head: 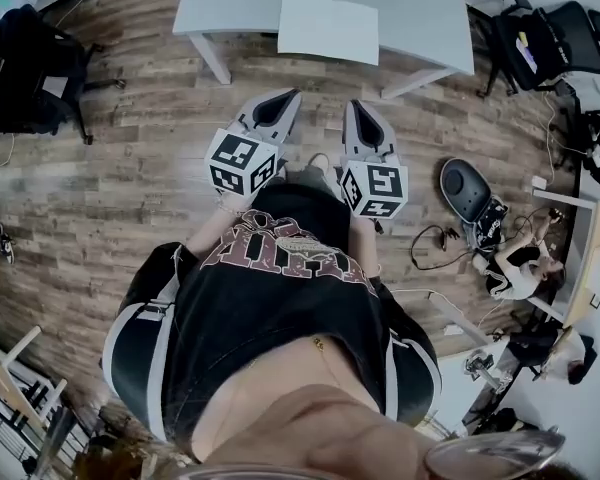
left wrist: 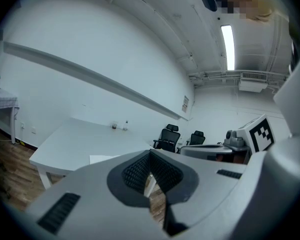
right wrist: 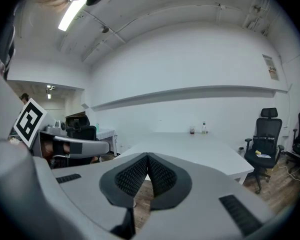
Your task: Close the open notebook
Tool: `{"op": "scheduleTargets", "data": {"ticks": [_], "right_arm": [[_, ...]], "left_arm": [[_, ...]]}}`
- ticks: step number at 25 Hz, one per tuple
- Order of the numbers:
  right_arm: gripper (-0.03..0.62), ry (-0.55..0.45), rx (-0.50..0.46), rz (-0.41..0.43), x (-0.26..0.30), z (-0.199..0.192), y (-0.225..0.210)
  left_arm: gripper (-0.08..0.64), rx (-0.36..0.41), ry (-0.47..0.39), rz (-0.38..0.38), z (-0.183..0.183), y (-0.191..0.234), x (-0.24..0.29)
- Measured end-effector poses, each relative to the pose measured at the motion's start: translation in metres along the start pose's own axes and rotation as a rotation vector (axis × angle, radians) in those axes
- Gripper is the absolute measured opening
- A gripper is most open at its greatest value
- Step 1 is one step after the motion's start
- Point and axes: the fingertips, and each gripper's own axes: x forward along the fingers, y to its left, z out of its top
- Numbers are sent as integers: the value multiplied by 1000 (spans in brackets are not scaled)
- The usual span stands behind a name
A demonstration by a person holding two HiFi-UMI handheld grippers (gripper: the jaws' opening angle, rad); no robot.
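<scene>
A white notebook (head: 328, 28) lies flat on the pale table (head: 420, 18) ahead of me; whether it is open I cannot tell from here. Both grippers are held at chest height over the wooden floor, short of the table. My left gripper (head: 283, 100) is shut with nothing in it, and in the left gripper view its pads (left wrist: 140, 170) meet at the tip, with the notebook (left wrist: 104, 159) showing just beyond. My right gripper (head: 360, 113) is also shut and empty, and in the right gripper view its gripper (right wrist: 147, 158) points at the table (right wrist: 190, 146).
Black office chairs (head: 552, 38) stand right of the table and another black chair (head: 25, 68) at the left. A dark device (head: 466, 190) with cables lies on the floor at my right. Two small bottles (left wrist: 119, 127) stand at the table's far end.
</scene>
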Motion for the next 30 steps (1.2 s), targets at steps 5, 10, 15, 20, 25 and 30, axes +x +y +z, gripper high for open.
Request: {"op": "scheduleTargets", "data": {"ticks": [5, 10, 15, 20, 25, 30], "right_arm": [[18, -7, -9, 4, 4, 0, -9], [19, -7, -11, 25, 20, 5, -20], [19, 3, -1, 51, 38, 9, -30], [19, 24, -6, 65, 56, 12, -48], [18, 26, -12, 101, 77, 21, -59], [18, 31, -13, 132, 100, 27, -76]], "left_arm": [[41, -4, 1, 3, -1, 0, 9], [41, -21, 8, 22, -1, 4, 21], [41, -18, 18, 38, 3, 11, 37], [41, -26, 15, 62, 10, 20, 59], [41, -38, 13, 77, 18, 29, 82], [41, -40, 10, 83, 28, 38, 111]]}}
